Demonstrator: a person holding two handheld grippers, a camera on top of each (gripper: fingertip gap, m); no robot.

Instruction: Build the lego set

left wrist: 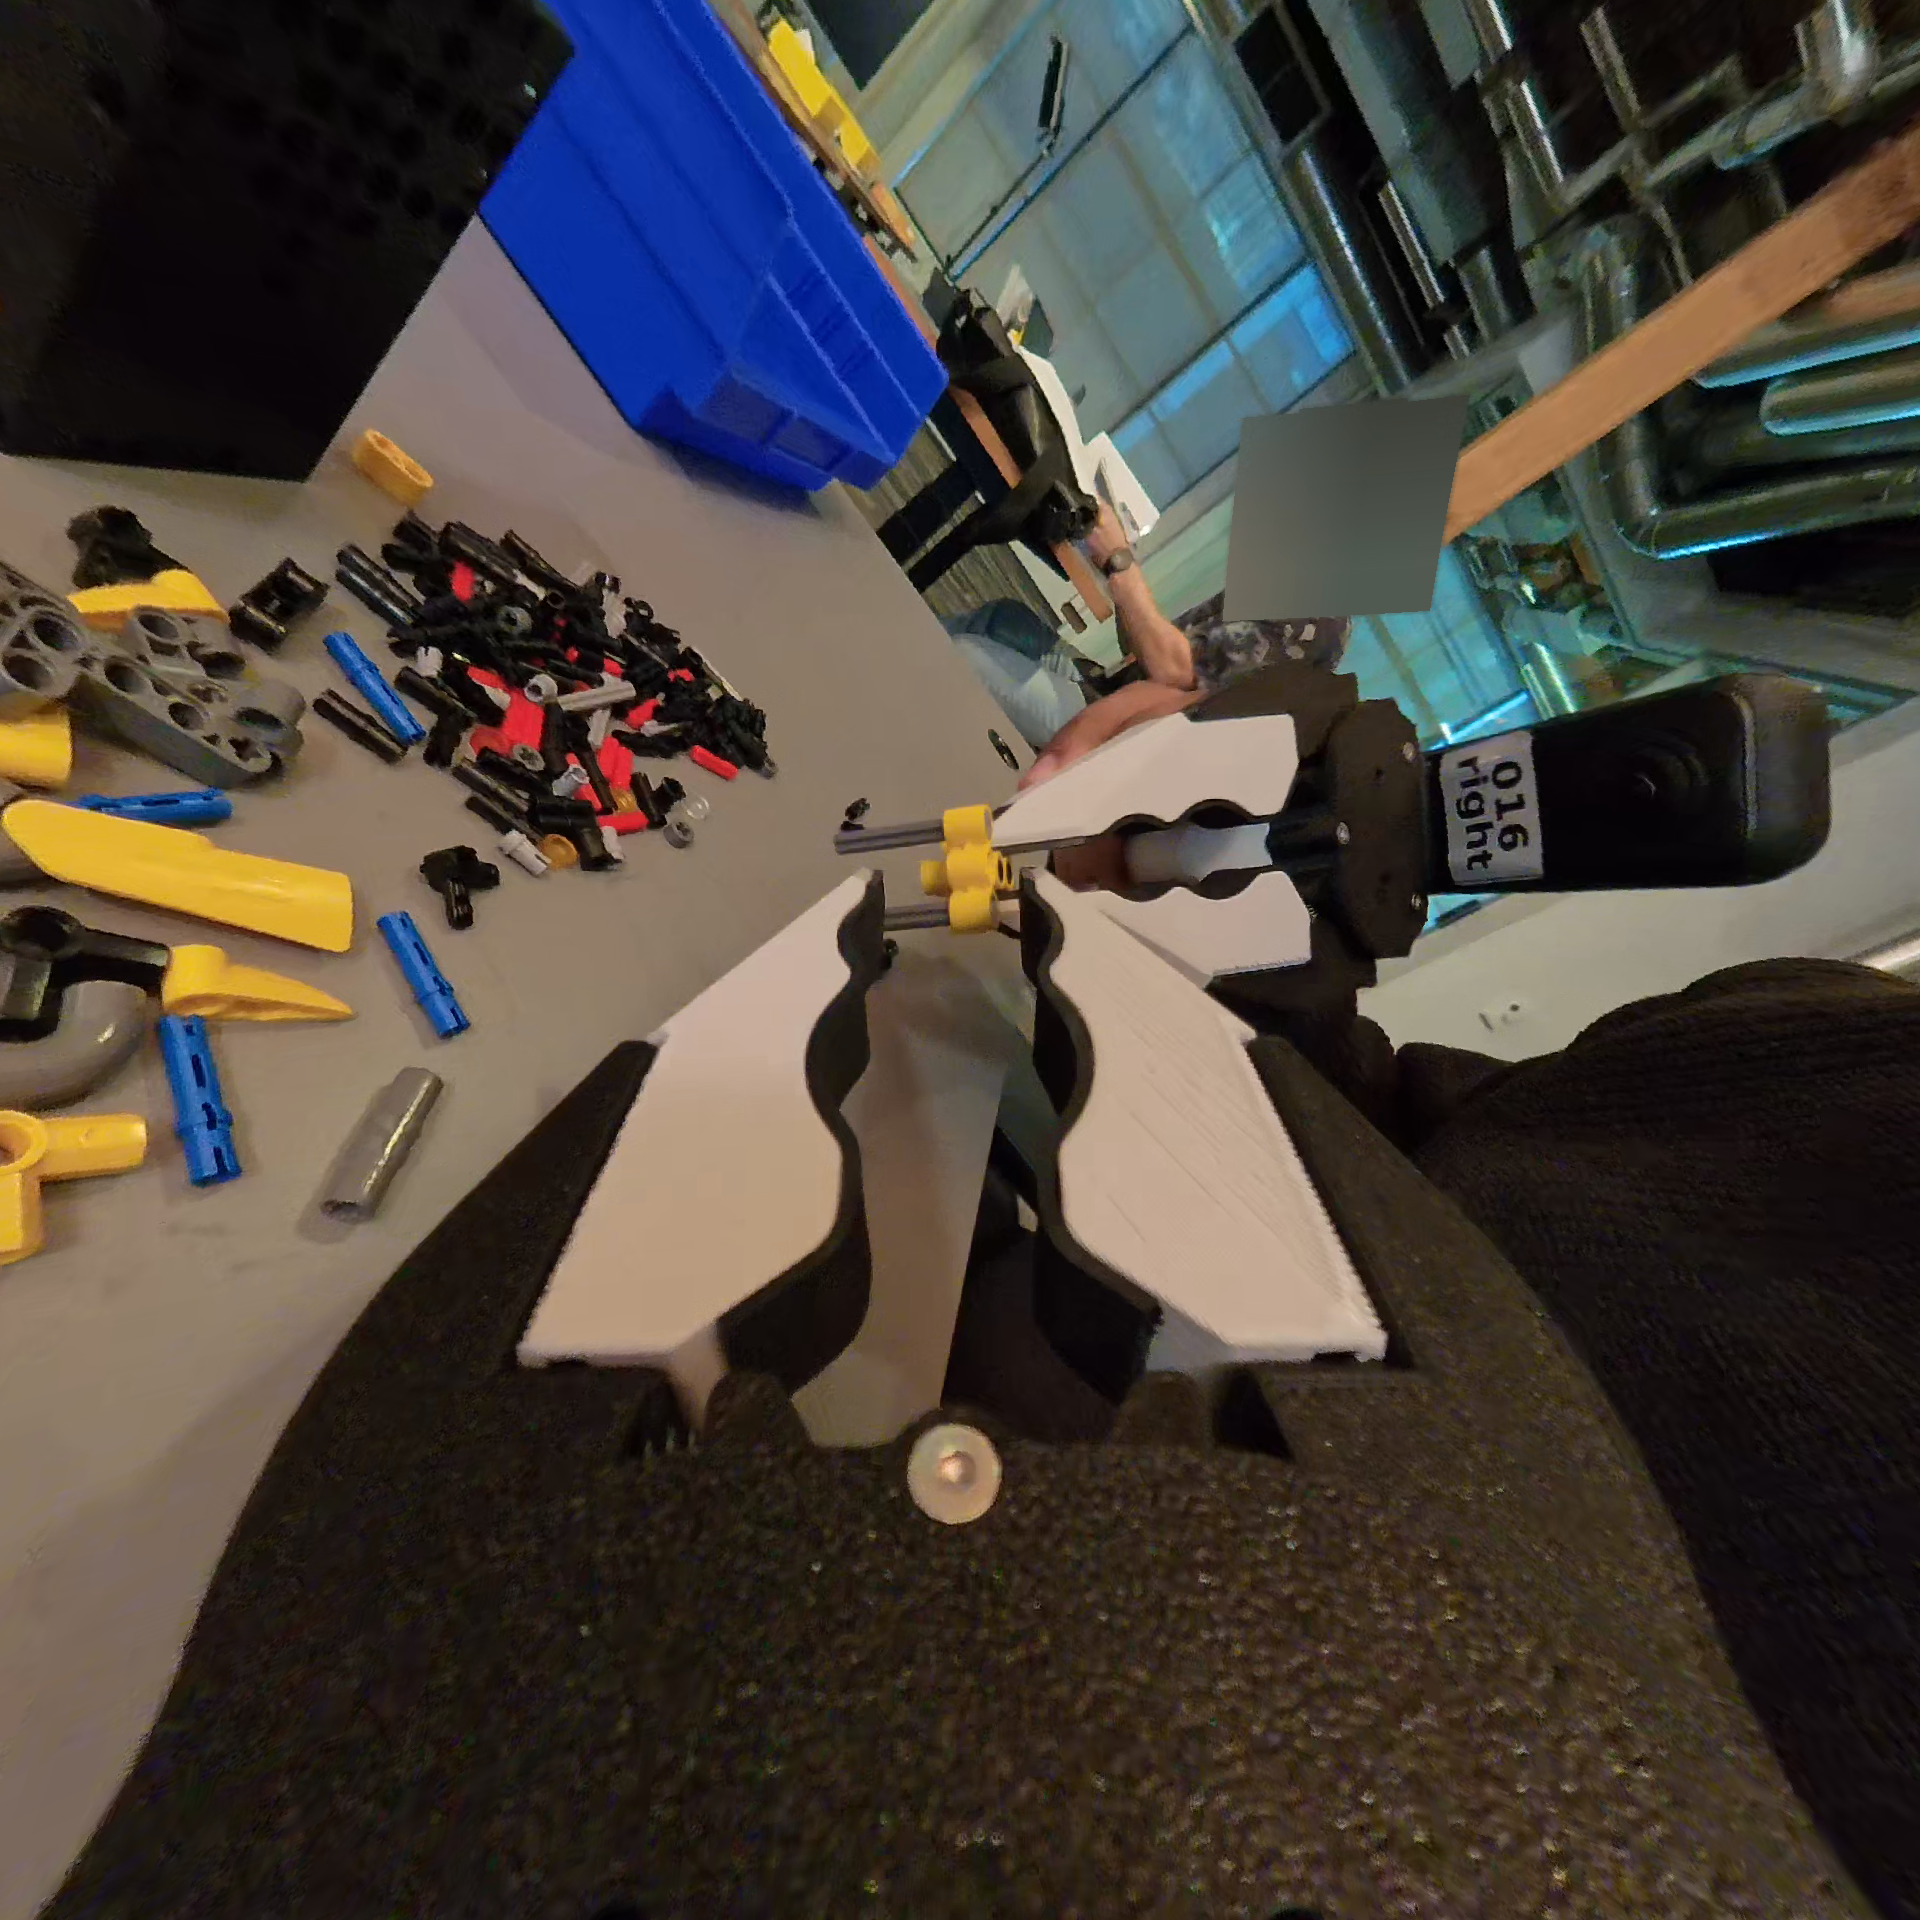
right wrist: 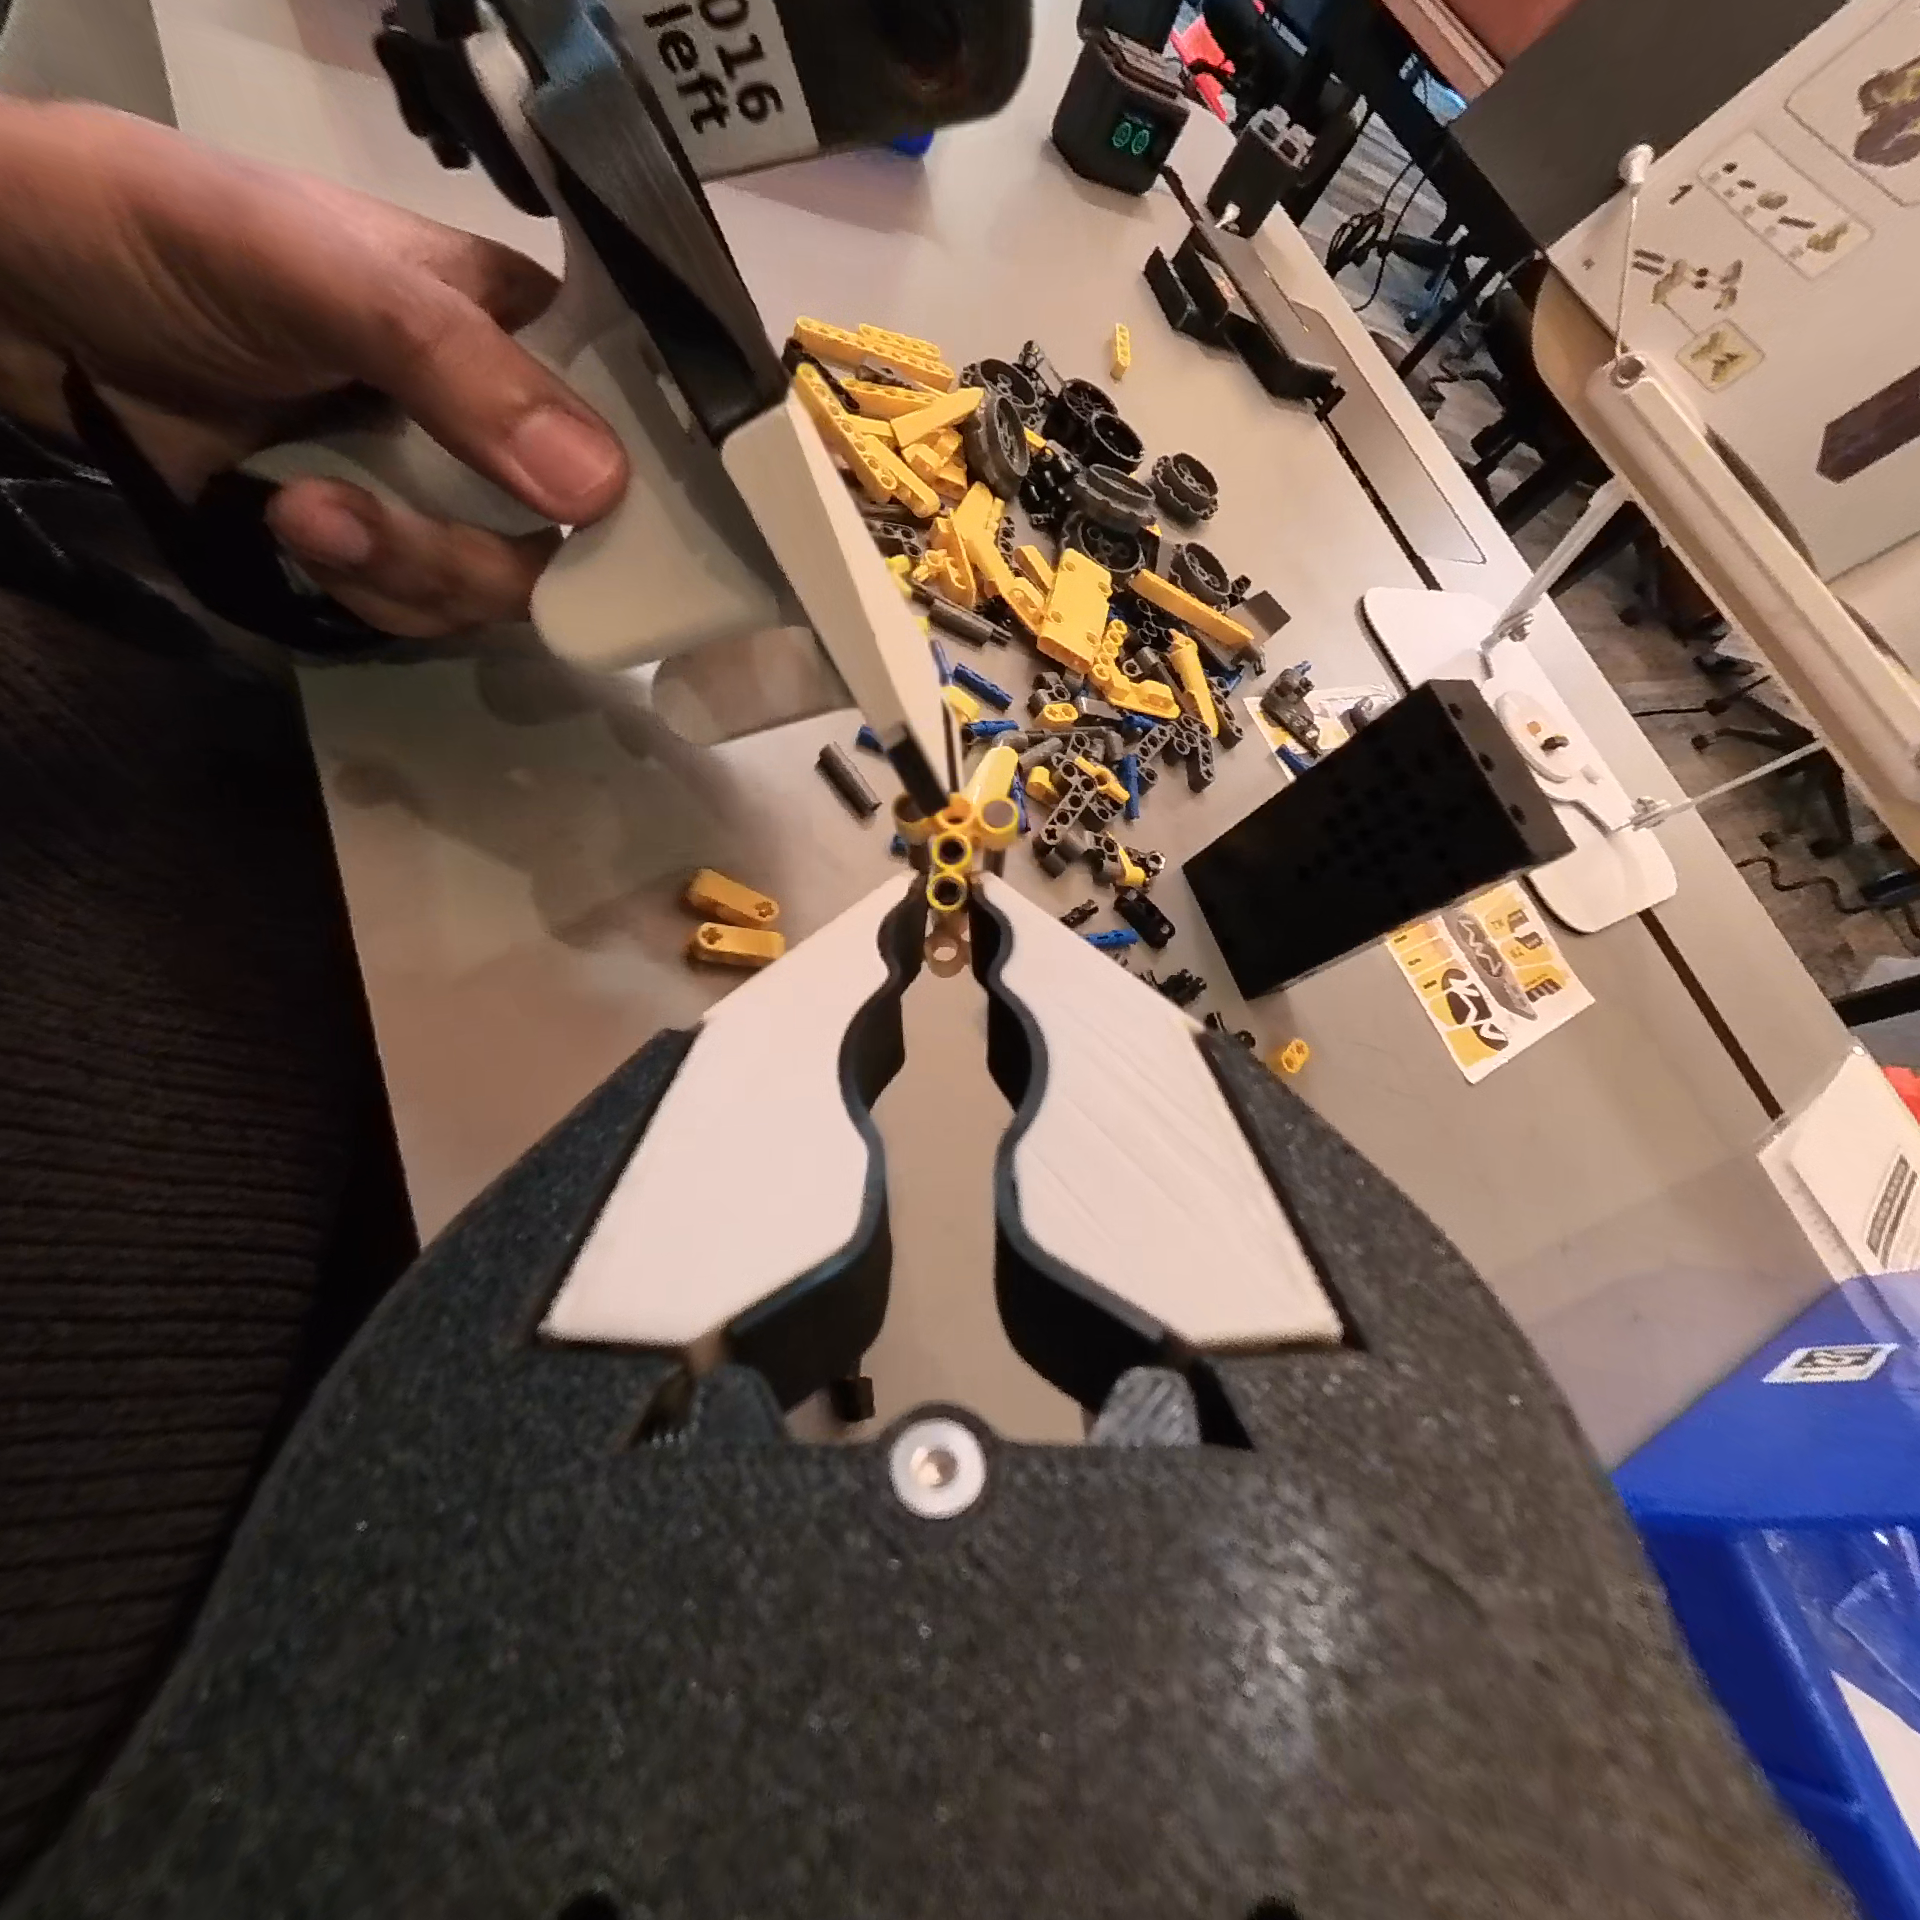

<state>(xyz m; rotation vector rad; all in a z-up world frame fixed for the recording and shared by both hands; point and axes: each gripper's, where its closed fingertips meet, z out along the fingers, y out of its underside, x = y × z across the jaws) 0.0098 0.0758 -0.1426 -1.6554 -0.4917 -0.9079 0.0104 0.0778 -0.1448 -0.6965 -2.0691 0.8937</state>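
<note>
My right gripper point(right wrist: 949, 896) is shut on a small yellow connector point(right wrist: 948, 854) with round holes and holds it above the grey table point(right wrist: 582, 831). In the left wrist view it comes in from the right point(left wrist: 1013, 847), and a grey axle point(left wrist: 894, 834) sticks out of the connector point(left wrist: 964, 854). My left gripper point(left wrist: 951, 899) is closed around a second, shorter grey axle point(left wrist: 914, 916) on the same connector. One pad is against the axle's end, the other beside the yellow piece. A hand point(right wrist: 312, 343) holds the left gripper point(right wrist: 930, 795), which reaches down from the upper left.
Loose parts lie on the table: a pile of black and red pins point(left wrist: 582, 675), blue pins point(left wrist: 416, 971), yellow panels point(left wrist: 187, 873), and a heap of yellow beams and wheels point(right wrist: 1039, 551). A black perforated block point(right wrist: 1382, 831), a blue bin point(left wrist: 707, 239) and a booklet on a stand point(right wrist: 1766, 260) stand around. Left and right tips are no more than a few centimetres apart.
</note>
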